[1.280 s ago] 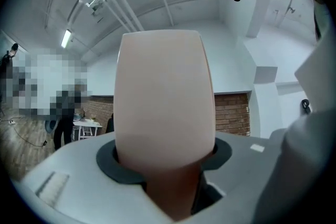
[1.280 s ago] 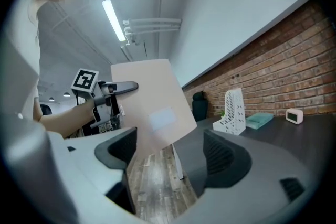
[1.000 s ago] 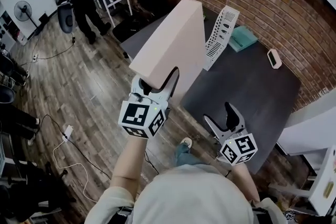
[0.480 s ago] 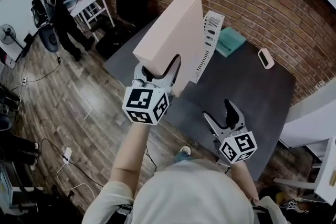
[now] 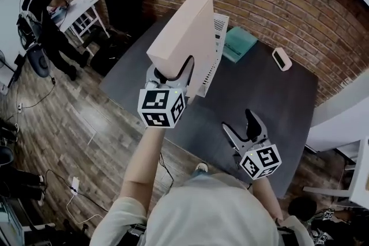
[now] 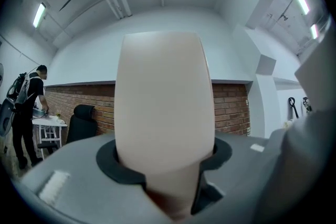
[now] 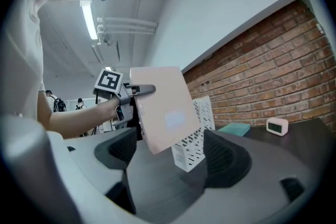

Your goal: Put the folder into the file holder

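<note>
Folder [image 5: 187, 37] stands clamped between jaws of the left gripper [image 5: 173, 73] — right gripper [image 5: 239, 124] jaws apart, empty.

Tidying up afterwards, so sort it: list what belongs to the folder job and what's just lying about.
Job: folder, file holder, left gripper gripping the folder.
Lying about: teal pad, clock, open right gripper.
</note>
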The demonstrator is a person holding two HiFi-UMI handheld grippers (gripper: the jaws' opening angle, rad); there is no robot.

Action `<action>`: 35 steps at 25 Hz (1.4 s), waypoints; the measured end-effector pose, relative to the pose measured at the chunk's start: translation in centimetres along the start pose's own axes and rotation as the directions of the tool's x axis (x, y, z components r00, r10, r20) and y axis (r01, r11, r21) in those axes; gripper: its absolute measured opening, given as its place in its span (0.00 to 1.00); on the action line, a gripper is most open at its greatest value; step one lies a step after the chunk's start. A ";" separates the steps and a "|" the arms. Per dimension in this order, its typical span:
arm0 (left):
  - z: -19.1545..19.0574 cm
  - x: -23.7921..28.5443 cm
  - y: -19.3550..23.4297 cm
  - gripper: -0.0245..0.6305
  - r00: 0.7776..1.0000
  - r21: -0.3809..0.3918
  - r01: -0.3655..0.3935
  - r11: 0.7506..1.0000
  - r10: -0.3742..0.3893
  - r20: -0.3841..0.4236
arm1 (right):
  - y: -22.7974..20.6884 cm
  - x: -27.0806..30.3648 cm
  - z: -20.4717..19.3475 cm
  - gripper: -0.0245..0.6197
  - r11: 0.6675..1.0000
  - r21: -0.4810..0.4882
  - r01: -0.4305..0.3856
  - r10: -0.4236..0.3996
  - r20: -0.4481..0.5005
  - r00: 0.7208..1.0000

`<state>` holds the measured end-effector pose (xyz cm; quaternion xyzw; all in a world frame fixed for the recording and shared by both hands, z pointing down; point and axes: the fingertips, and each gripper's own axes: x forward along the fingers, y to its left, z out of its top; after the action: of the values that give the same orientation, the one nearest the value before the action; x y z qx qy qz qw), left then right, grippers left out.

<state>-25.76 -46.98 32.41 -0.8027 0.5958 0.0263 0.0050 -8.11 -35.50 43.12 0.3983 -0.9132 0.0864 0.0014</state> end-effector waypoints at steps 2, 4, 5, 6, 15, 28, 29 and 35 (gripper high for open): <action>-0.4 1.1 -0.1 0.44 1.000 0.012 -0.002 1.000 0.003 -0.014 | -0.8 -0.2 -0.2 0.62 1.000 0.007 0.011 -0.011 -0.005 1.000; -0.6 2.1 -0.3 0.44 1.000 0.012 -0.004 1.000 0.004 -0.020 | -1.6 -0.4 -0.4 0.62 1.000 0.015 0.023 -0.023 -0.010 1.000; -0.7 2.6 -0.3 0.44 1.000 0.009 -0.006 1.000 0.006 -0.019 | -2.1 -0.4 -0.5 0.62 0.999 0.018 0.029 -0.029 -0.011 1.000; -0.6 3.1 -0.4 0.44 1.000 0.006 -0.009 1.000 0.009 -0.018 | -2.5 -0.4 -0.5 0.62 0.999 0.020 0.033 -0.033 -0.012 0.999; -1.4 8.5 -0.2 0.44 0.999 -0.013 -0.036 0.999 0.035 -0.018 | -5.1 0.8 -1.1 0.62 0.998 0.034 0.045 -0.044 -0.031 0.999; -4.7 13.4 -1.1 0.44 0.998 0.010 -0.059 0.998 0.059 -0.037 | -8.0 1.6 -2.2 0.62 0.997 0.056 0.058 -0.054 -0.071 0.996; -5.2 13.5 -1.1 0.44 0.997 0.013 -0.061 0.998 0.061 -0.039 | -8.2 1.5 -2.3 0.62 0.997 0.057 0.059 -0.054 -0.075 0.996; -9.6 13.4 -1.3 0.44 0.995 0.021 -0.069 0.997 0.071 -0.072 | -8.6 1.7 -2.9 0.62 0.996 0.065 0.059 -0.053 -0.088 0.995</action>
<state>-20.34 -59.83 41.28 -0.7816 0.6236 -0.0082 -0.0102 -3.24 -42.02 47.43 0.4193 -0.8974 0.1342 0.0297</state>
